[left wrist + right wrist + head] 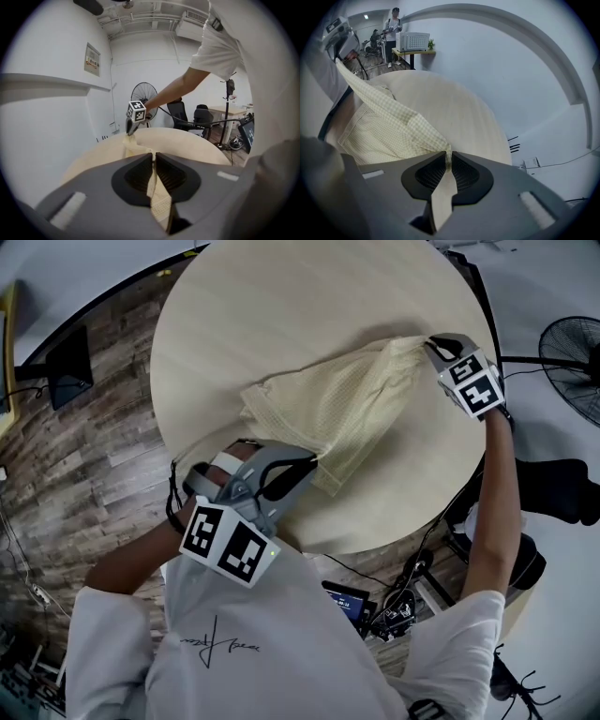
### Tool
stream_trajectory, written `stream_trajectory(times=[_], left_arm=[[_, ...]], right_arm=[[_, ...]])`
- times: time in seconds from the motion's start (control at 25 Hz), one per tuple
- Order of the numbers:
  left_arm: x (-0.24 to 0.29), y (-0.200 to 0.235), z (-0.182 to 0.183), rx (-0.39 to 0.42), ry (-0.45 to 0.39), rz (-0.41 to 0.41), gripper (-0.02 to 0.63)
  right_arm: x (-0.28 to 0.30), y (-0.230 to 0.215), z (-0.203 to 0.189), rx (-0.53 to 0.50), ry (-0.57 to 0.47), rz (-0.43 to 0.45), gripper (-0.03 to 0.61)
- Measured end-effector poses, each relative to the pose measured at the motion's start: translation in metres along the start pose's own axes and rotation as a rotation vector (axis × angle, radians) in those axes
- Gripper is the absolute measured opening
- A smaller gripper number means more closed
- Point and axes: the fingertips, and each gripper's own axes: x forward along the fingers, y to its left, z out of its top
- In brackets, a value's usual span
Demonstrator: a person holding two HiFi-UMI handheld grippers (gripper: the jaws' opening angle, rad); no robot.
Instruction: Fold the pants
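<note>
One pair of pale yellow pants [328, 409] lies on the round table [234, 324], stretched between two grippers; left gripper [311, 463] and right gripper [433, 343] each pinch its cloth; the wall notice [92, 59] is unreadable

Pale yellow checked pants [342, 404], bunched and partly lifted, lying on the round table's near-right part.

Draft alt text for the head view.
Seen from above, a person stretches pale yellow checked pants between two handheld grippers over a round light-wood table. The left gripper clamps the fabric near the person, the right gripper clamps it by the table's right rim; the cloth between sags onto the tabletop.
</note>
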Motion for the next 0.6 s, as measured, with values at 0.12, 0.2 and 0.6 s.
stream_trajectory(times=[0.12, 0.2, 0.6], left_arm=[[0.017, -0.02, -0.006, 0.041, 0.015, -0.032, 0.081], [0.027, -0.033, -0.012, 0.058, 0.027, -0.056, 0.081], [0.072, -0.09, -0.047, 0.137, 0.056, -0.164, 0.081]], right_arm=[[0.005, 0.005, -0.006, -0.011, 0.002, -0.001, 0.04], [0.008, 0.007, -0.011, -0.022, 0.003, -0.006, 0.04], [0.017, 0.008, -0.018, -0.048, -0.033, -0.062, 0.04]])
